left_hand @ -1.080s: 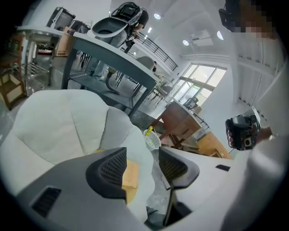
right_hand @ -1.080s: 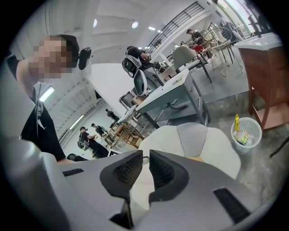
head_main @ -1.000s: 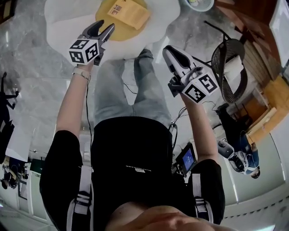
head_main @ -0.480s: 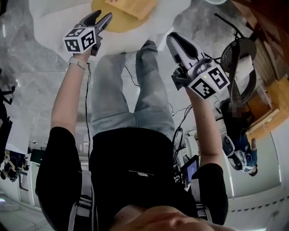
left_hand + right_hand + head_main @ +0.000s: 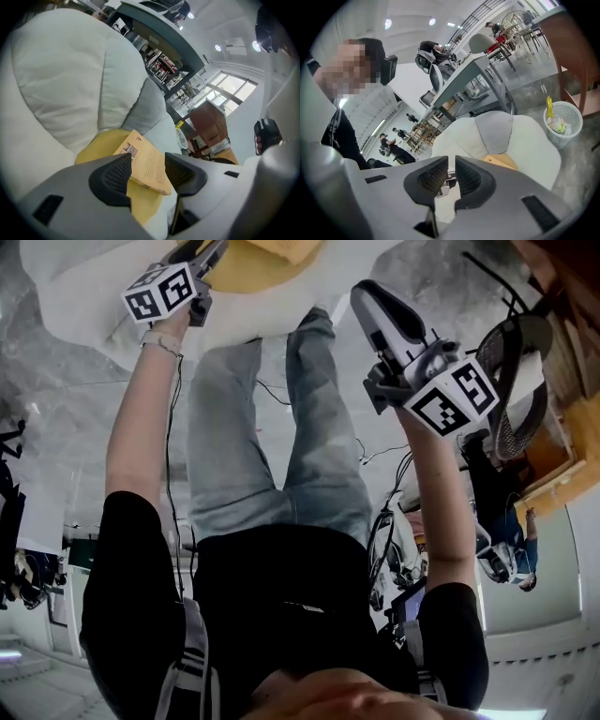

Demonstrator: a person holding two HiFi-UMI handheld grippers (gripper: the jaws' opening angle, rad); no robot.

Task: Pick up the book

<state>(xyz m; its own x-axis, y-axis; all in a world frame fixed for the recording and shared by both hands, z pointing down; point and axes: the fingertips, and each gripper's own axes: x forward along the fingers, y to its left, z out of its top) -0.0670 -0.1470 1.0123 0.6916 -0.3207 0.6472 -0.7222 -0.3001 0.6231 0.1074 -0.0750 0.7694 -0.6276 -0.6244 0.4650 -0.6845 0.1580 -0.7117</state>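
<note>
Book (image 5: 145, 161) lies flat on the yellow cushion (image 5: 101, 143) of the white chair (image 5: 61, 79) — dead ahead of the left gripper (image 5: 147, 173), long axis slanting away leftward. Left's nearer (right gripper (image 5: 451, 176) hangs well back). Left jaws wide apart, empty — right's barely parted, gripping nothing.
</note>
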